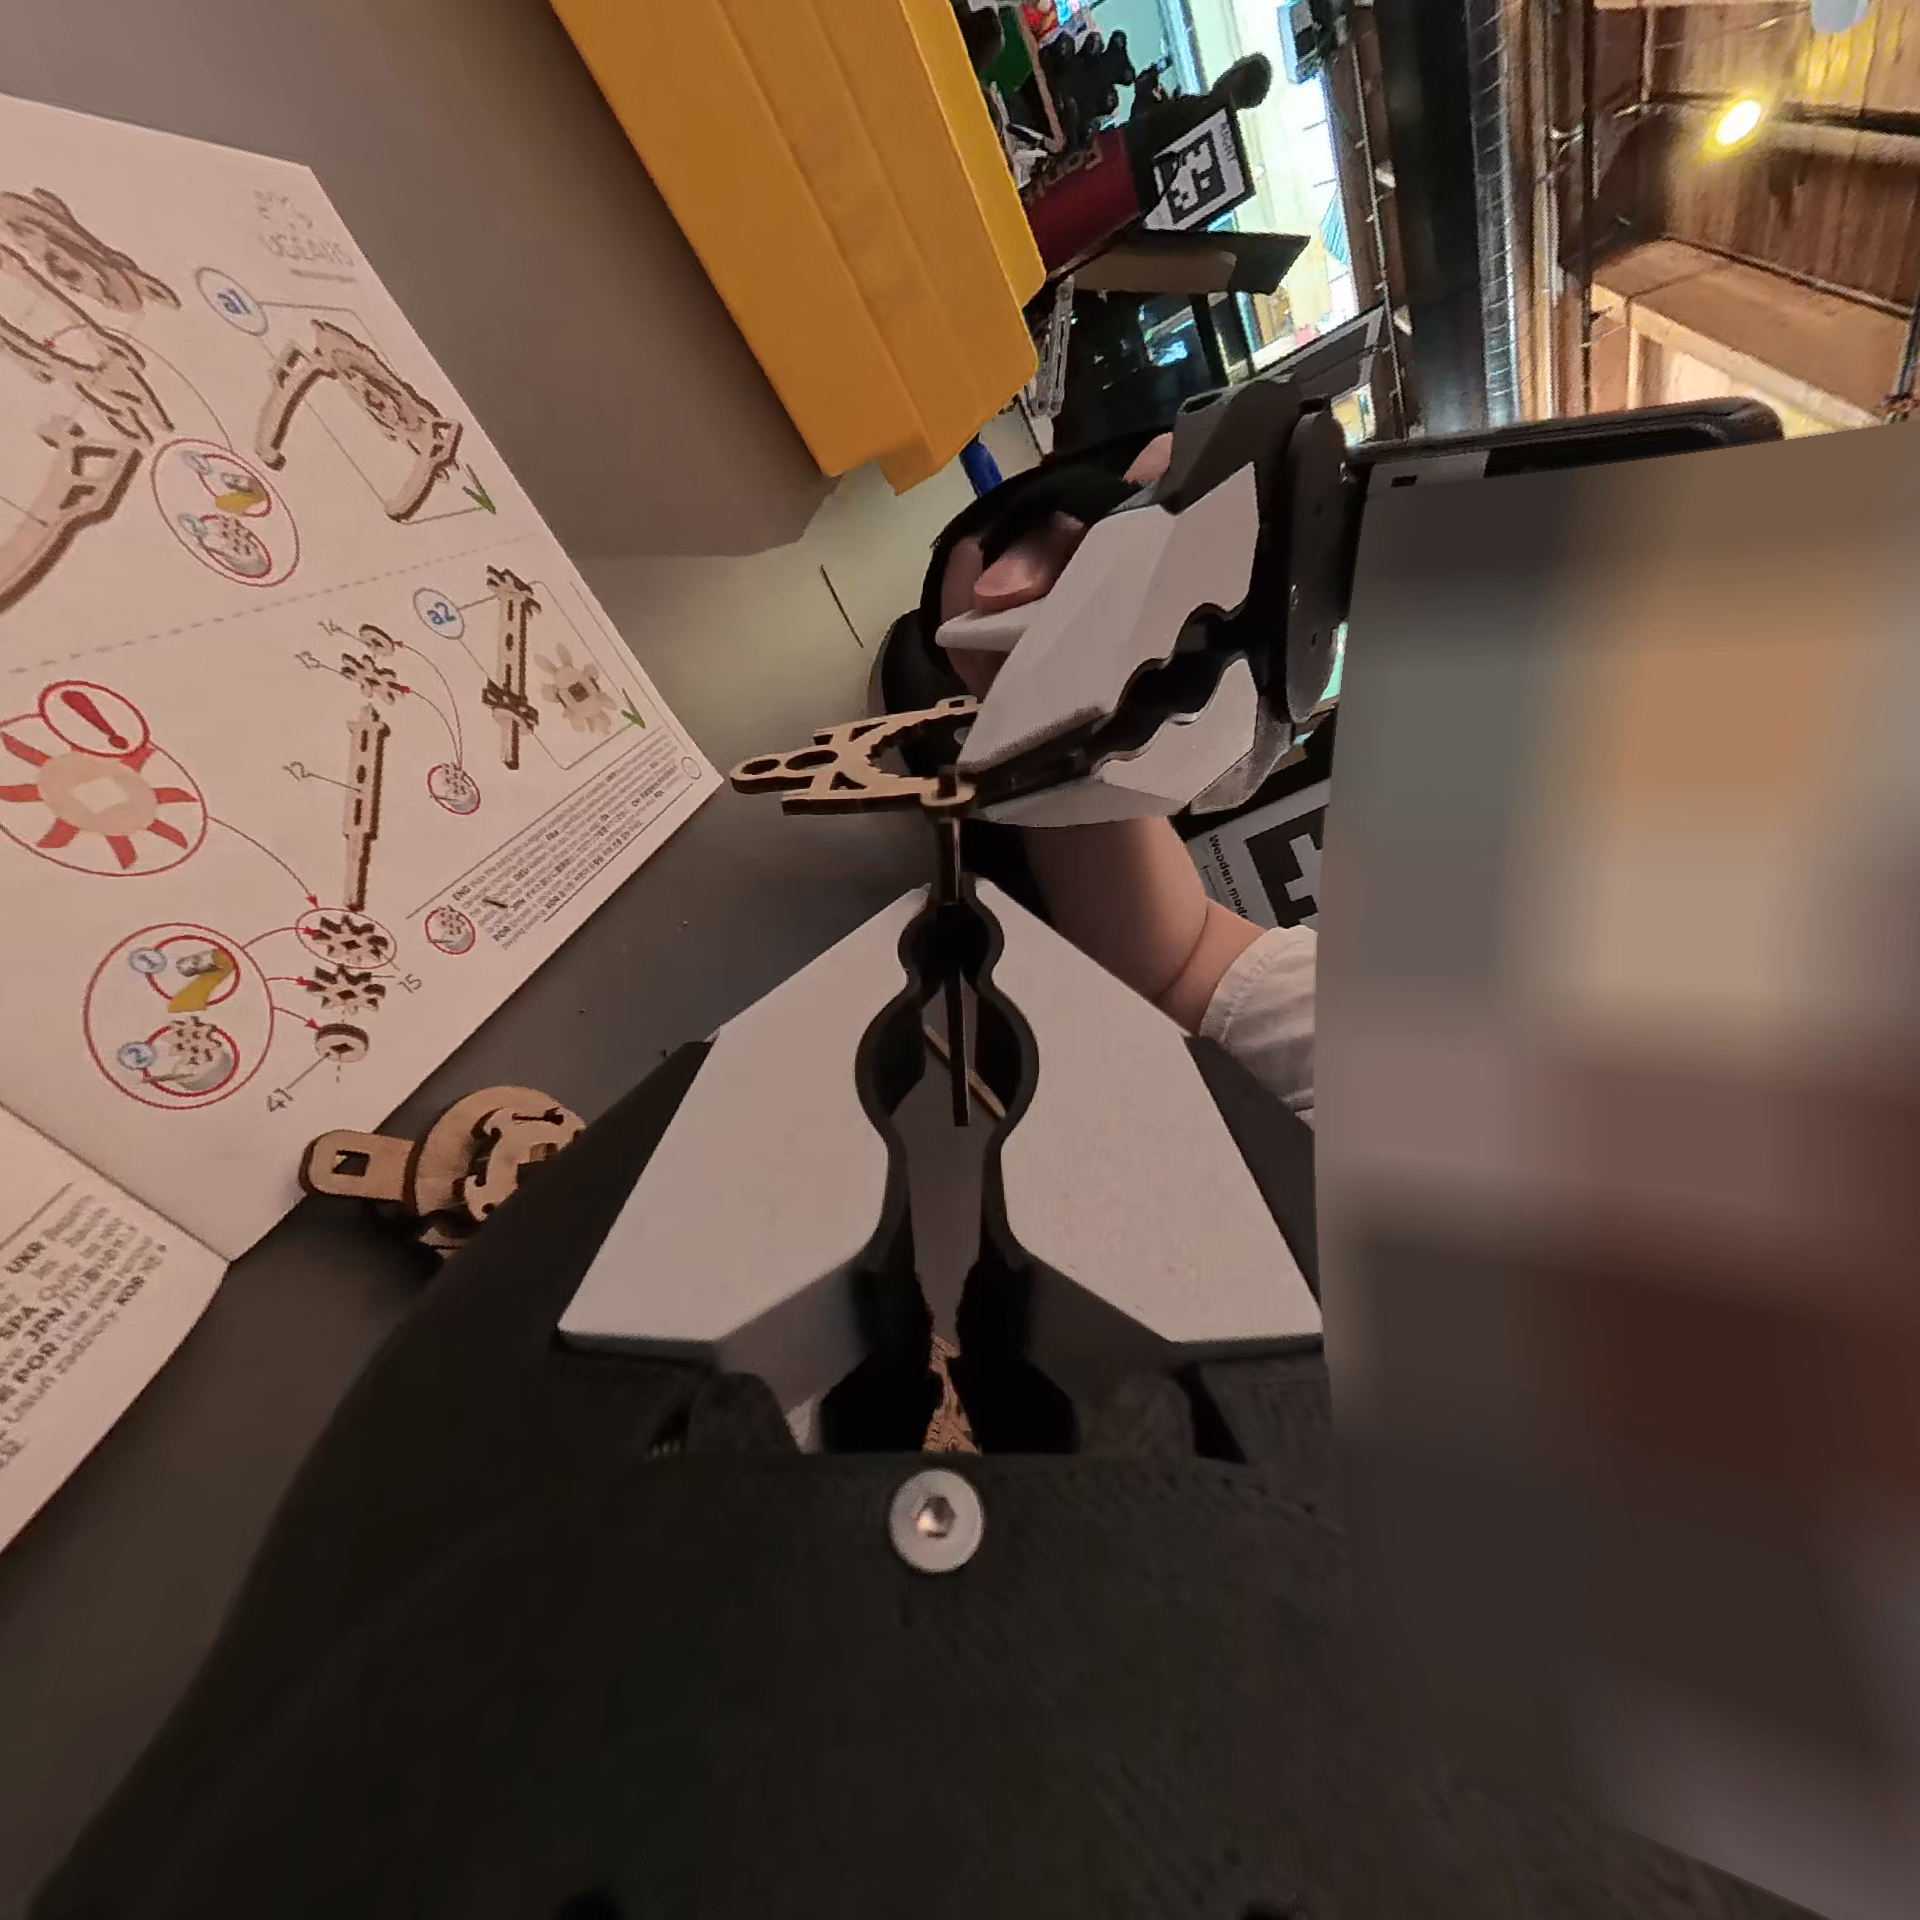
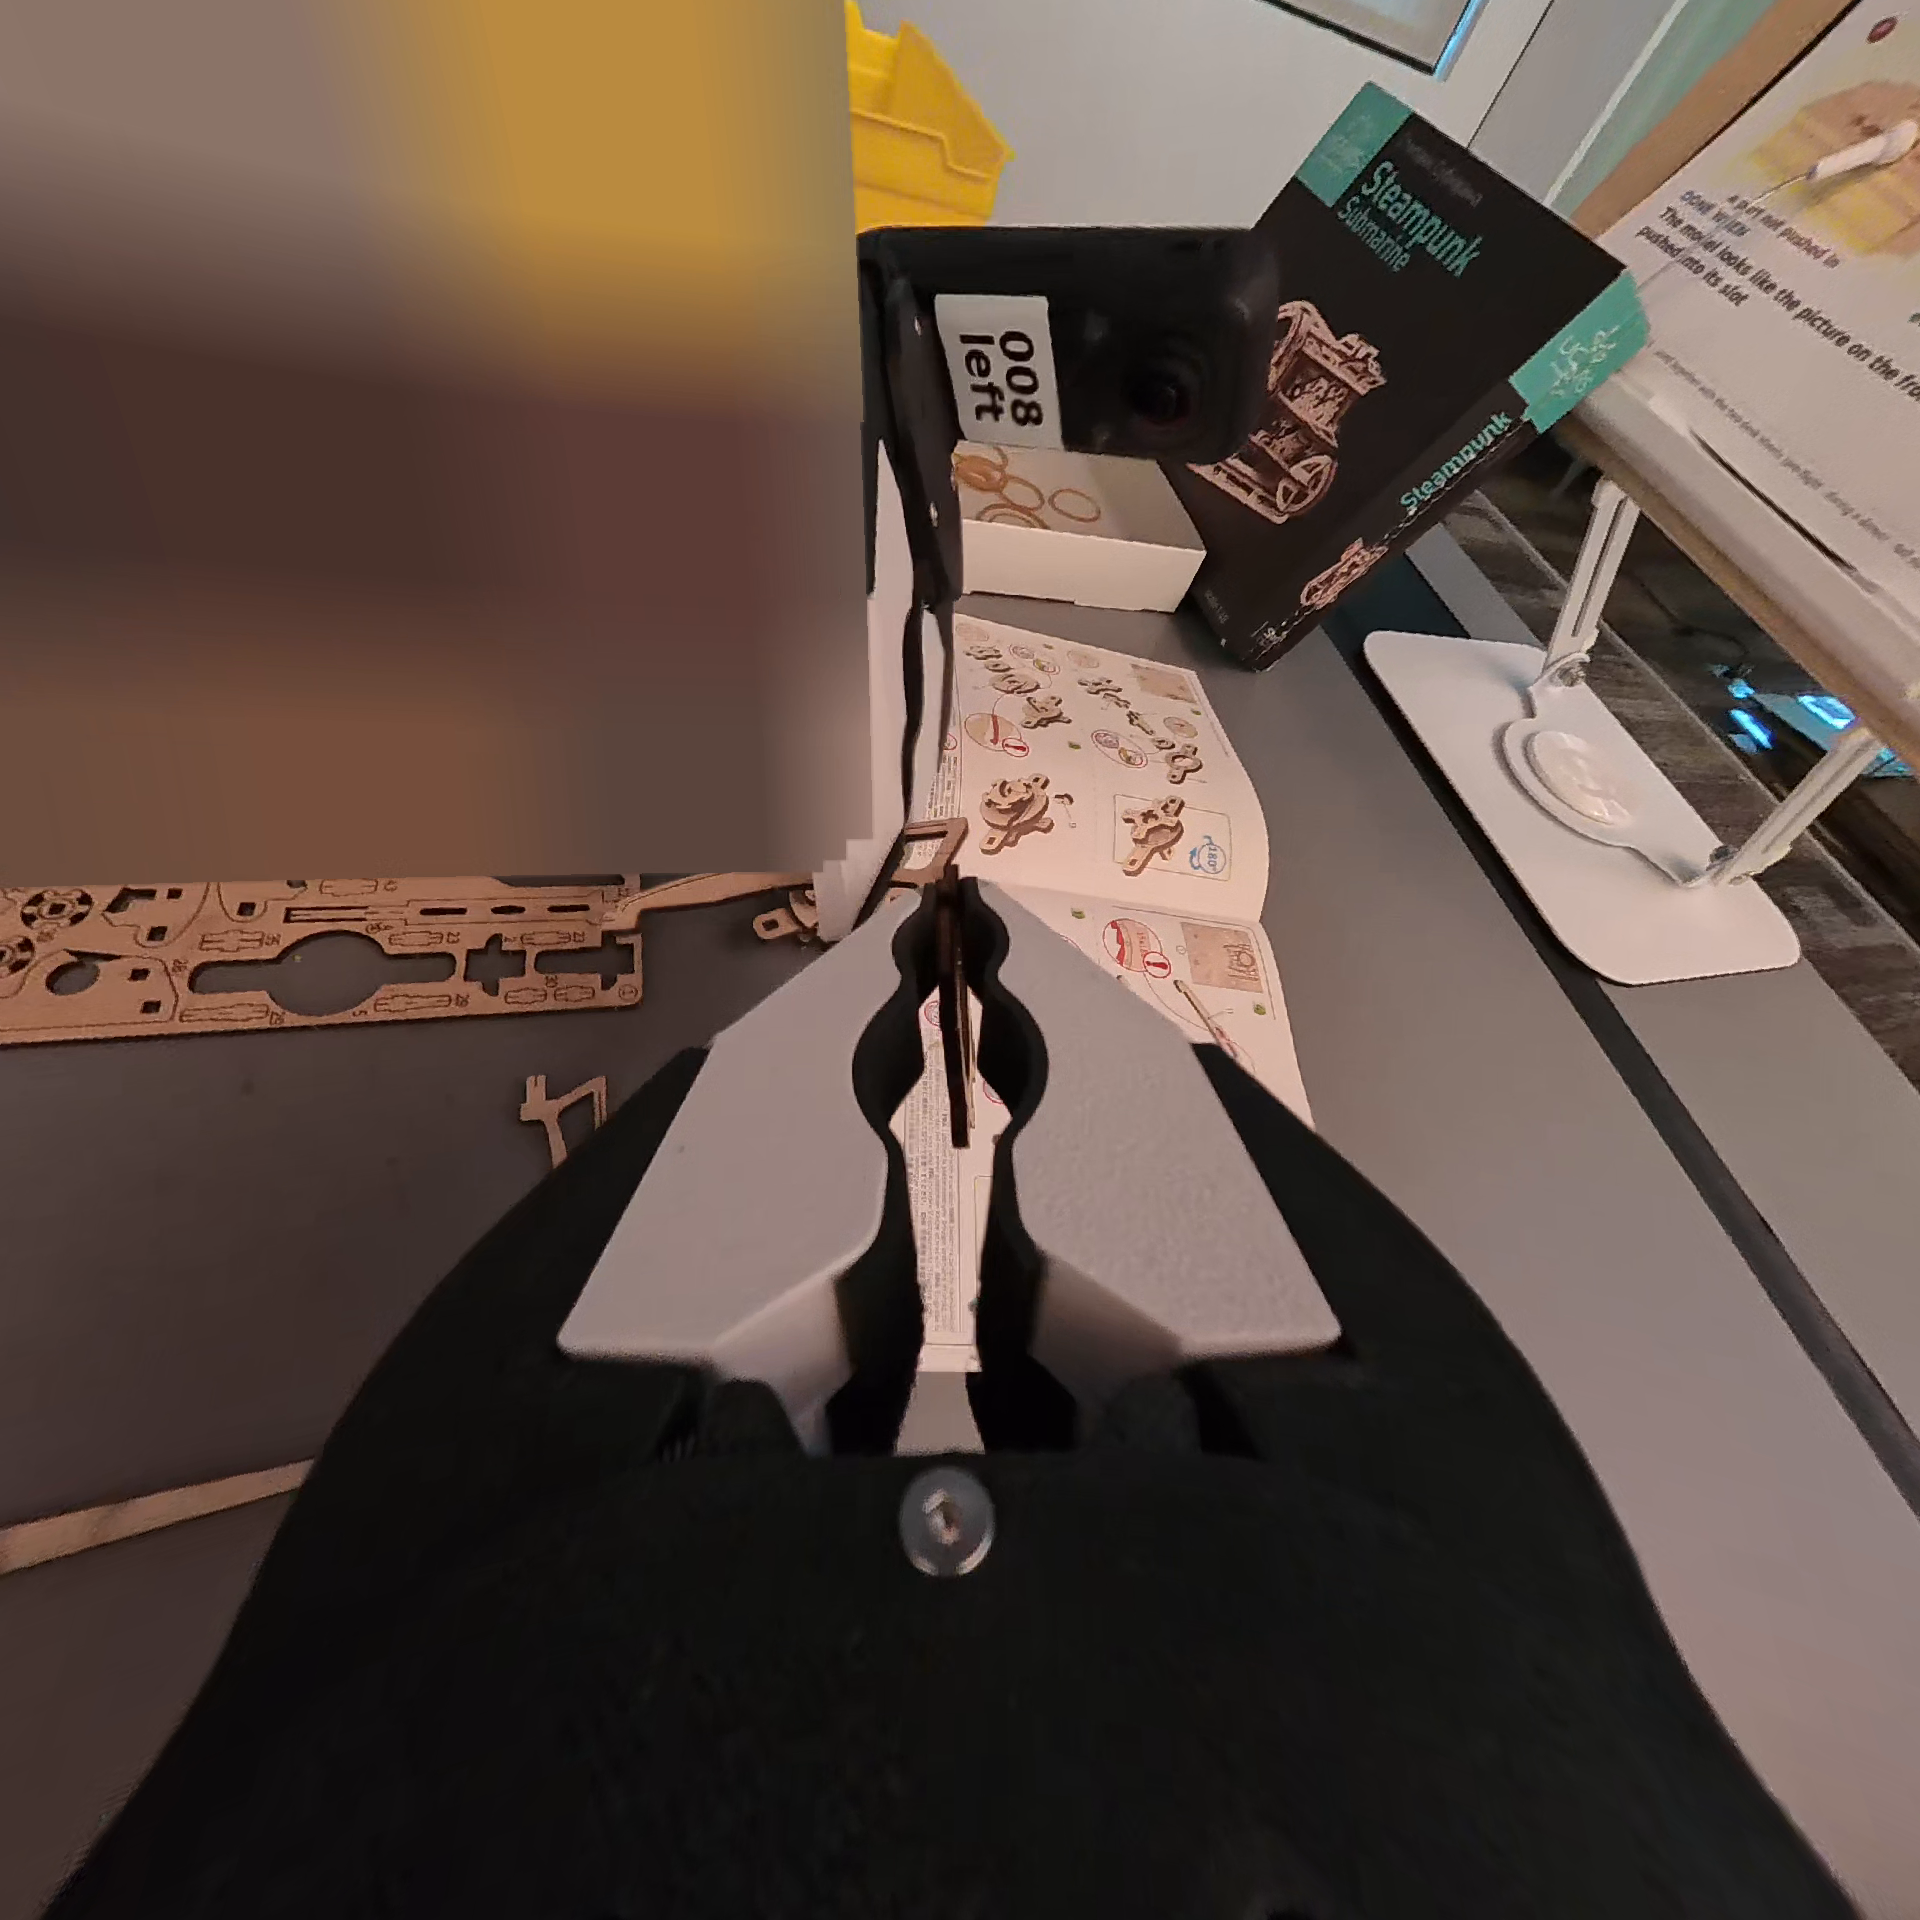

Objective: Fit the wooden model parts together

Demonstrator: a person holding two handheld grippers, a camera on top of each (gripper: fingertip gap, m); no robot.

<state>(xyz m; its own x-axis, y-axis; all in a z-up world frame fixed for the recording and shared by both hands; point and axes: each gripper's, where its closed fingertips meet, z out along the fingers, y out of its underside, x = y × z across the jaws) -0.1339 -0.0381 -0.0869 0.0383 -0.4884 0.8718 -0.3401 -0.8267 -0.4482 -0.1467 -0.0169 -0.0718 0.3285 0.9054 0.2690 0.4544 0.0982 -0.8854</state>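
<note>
Wooden model parts sit in both of our tools. Our left gripper has its grey fingers pinched on a thin flat wooden strip, seen edge-on and standing up between the tips. Our right gripper comes in from the side, pressed closed on a flat pale laser-cut wooden piece with round holes. That piece touches the top end of the strip above the dark grey tabletop. In the right wrist view, our right gripper clamps the same piece edge-on. A small round wooden sub-assembly with a tab lies beside the open white paper instruction booklet. A punched-out wooden parts sheet lies flat on the table. Behind stand a dark kit box with teal edges and a yellow plastic bin.
</note>
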